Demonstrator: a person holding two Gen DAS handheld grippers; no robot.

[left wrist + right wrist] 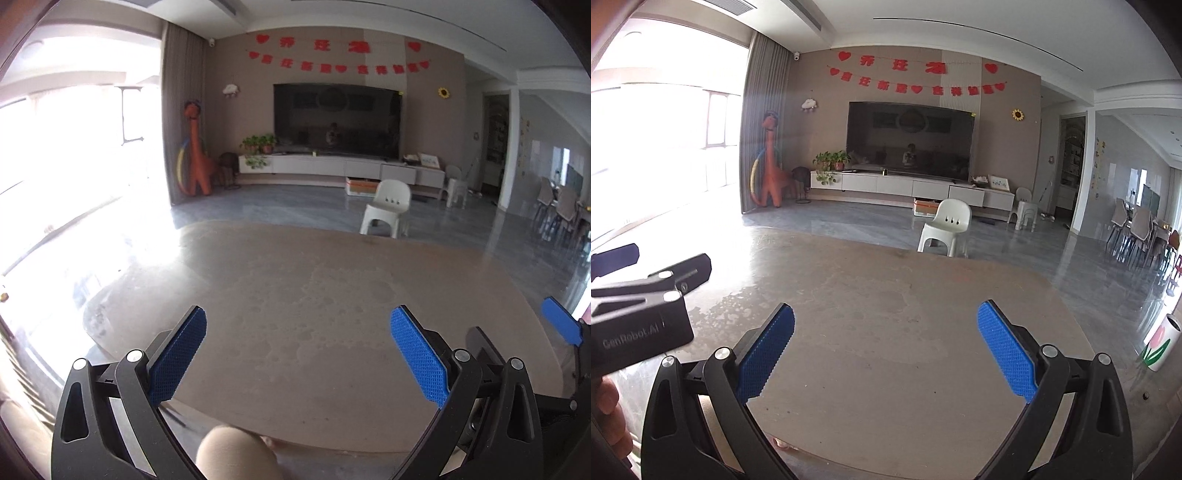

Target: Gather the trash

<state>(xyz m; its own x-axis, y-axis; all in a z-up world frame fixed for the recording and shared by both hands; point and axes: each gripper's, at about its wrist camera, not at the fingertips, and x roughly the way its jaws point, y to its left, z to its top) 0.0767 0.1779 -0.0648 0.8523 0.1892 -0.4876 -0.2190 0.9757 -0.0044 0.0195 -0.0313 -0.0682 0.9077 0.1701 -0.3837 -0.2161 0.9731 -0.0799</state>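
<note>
My left gripper (298,317) is open and empty, held above a brown rounded table top (314,295). My right gripper (885,314) is open and empty too, above the same table (886,295). The right gripper also shows at the right edge of the left wrist view (561,325). The left gripper shows at the left of the right wrist view (646,269). I see no trash on the table in either view.
A white plastic chair (947,227) stands just past the table's far edge. A white bin with a tulip print (1161,343) stands on the floor at the right. A TV (910,142) on a low white cabinet (912,186) lines the far wall. Dining chairs (1137,225) stand far right.
</note>
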